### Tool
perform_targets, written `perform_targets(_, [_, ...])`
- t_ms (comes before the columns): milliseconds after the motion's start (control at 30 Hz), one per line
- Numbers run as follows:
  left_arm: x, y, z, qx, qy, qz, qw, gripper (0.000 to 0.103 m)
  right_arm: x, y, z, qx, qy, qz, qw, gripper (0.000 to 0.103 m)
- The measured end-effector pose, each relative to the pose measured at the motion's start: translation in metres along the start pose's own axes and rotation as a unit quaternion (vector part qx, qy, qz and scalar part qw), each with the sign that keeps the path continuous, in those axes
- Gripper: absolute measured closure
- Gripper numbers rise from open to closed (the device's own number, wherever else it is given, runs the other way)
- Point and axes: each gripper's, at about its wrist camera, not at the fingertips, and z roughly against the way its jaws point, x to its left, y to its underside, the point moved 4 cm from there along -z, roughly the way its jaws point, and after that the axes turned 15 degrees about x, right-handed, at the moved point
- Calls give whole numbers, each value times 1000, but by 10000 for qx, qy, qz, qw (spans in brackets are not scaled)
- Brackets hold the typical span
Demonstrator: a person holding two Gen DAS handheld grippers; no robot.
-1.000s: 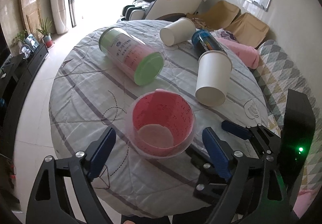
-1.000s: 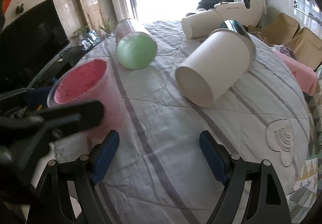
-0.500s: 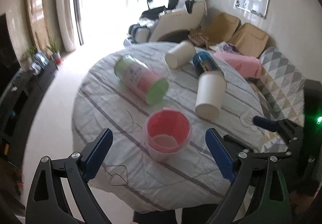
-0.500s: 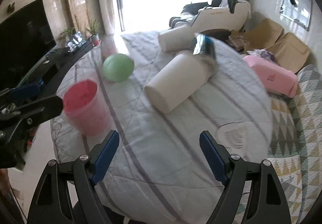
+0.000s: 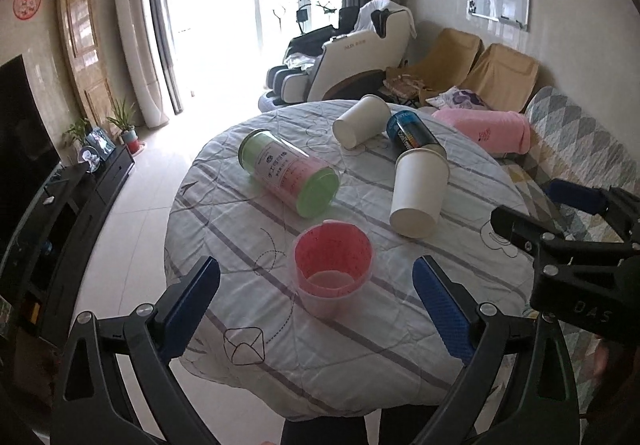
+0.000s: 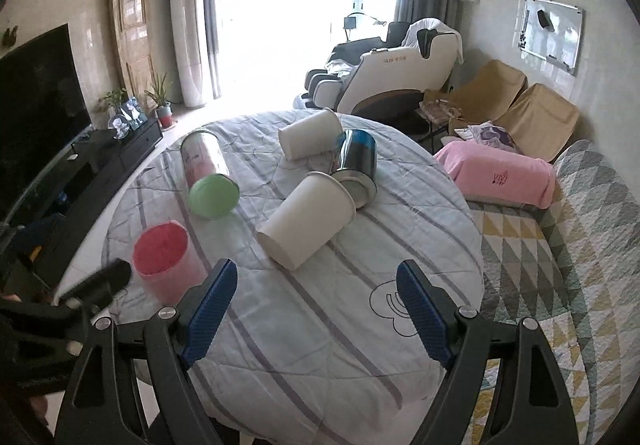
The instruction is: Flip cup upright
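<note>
Paper cup (image 6: 306,219) on its side, straight ahead of the right gripper (image 6: 316,277), slightly left of centre between the wide-open, empty jaws. Long axis slanted: closed base toward the jaws and to their left, rimmed mouth away and rightward, touching the blue tin (image 6: 356,161). Near, not yet between the fingers. From the left gripper (image 5: 316,273), likewise spread wide and holding nothing, same cup ahead and off to the right, beyond the right finger's line; pink cup (image 5: 332,269) already upright directly ahead of those jaws. Right side nearer and better lined up, by judgement; likely needs turning the wrist across the slant before closing on the wall.
</note>
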Motion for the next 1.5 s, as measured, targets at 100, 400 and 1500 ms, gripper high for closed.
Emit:
perform_targets(100, [2,1,4,-51,-12,55,10000,4,4,1,4,-39,109,45,9999,20])
perform_targets(400, [8,4,16,-207,33,187,9996,4,9,4,23,-277,151,19,9995,20])
perform_targets(1500, [9,-4,39,-1174,-244,352,9922,1,7,3,47,-1377,-190,-28,9903,20])
